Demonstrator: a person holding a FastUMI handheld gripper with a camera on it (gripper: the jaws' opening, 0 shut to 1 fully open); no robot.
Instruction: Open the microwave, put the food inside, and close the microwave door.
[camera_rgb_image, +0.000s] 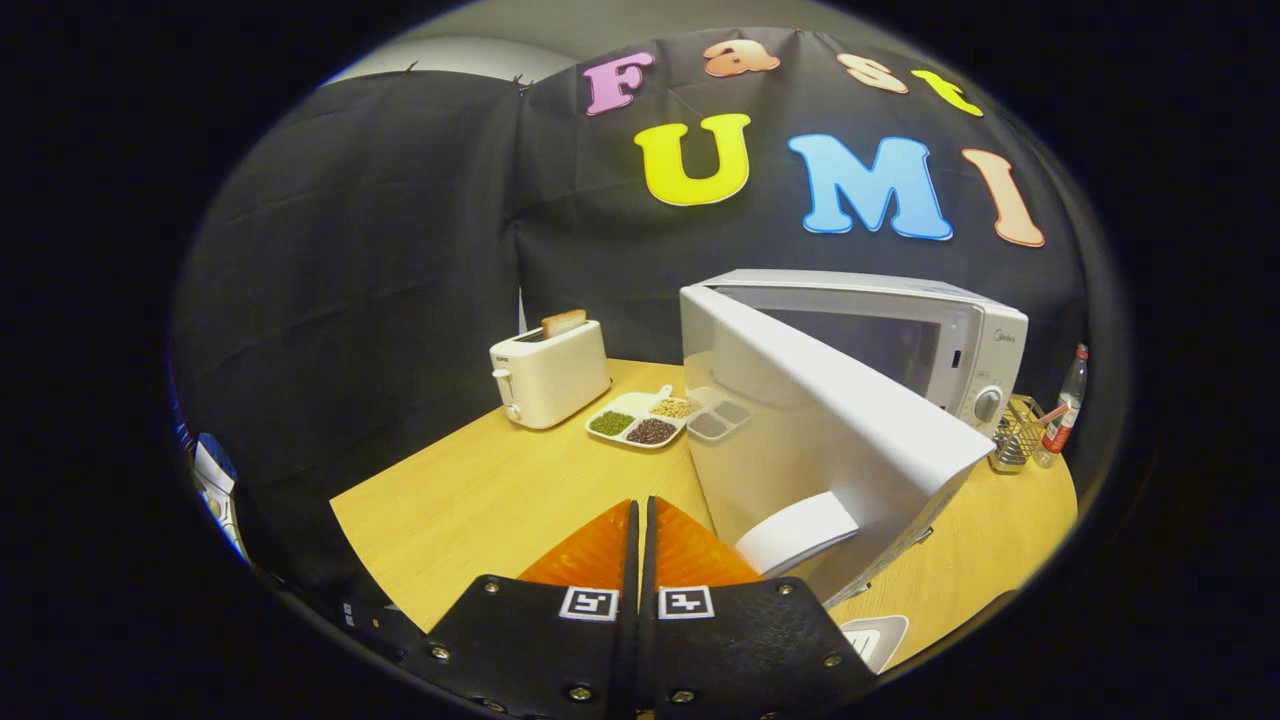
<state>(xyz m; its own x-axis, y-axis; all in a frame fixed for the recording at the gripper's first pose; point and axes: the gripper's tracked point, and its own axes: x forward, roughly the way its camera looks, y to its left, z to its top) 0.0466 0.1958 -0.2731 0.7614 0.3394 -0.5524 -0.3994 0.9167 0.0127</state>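
Two fingers of gripper (640, 520) pressed together at bottom centre of frame, clenched on nothing. Microwave (900, 340) right of centre on wooden counter (480, 500), door (820, 420) swung open toward gripper, its edge just right of fingertips. Divided tray of food (640, 418) mid-frame, beyond fingers, between door and toaster (550, 375). Toaster holds bread slice (564, 322). Bottle (1066, 405) far right, beside wire basket (1015, 432).

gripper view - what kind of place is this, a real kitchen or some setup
Likely a staged kitchen booth, not a home kitchen: a black cloth wall backs a wooden table holding a microwave with its door open and a toaster. The gripper is shut and empty.
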